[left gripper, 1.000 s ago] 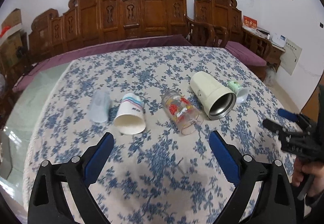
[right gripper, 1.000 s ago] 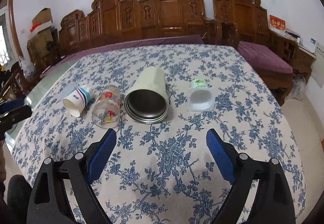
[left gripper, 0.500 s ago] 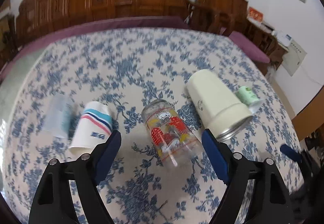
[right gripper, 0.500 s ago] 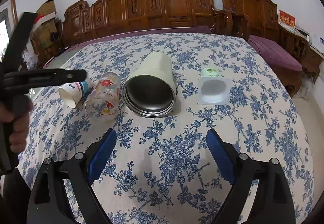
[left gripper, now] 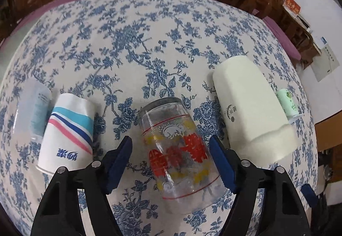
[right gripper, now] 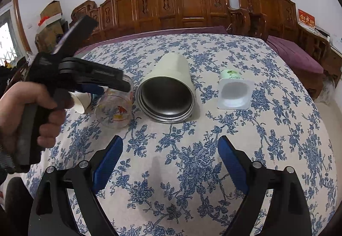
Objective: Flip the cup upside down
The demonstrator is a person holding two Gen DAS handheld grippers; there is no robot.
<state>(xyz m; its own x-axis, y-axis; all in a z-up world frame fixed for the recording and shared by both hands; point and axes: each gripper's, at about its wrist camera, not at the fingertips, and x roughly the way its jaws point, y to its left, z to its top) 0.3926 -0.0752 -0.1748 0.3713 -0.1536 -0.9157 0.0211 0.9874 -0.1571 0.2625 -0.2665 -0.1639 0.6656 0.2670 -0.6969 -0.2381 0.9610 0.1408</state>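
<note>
A clear glass cup with red and yellow print lies on its side on the flowered tablecloth, mouth toward me. My left gripper is open, its blue fingers on either side of the glass, apart from it. The glass also shows in the right wrist view, under the left gripper held by a hand. My right gripper is open and empty over bare cloth, short of the cups.
On their sides lie a clear plastic cup, a striped paper cup, a cream steel tumbler and a small green yogurt cup. Carved wooden chairs line the table's far edge.
My left gripper has moved forward and down over the table until its open fingers straddle the glass cup. The right gripper has crept slightly forward. No cup has moved.
</note>
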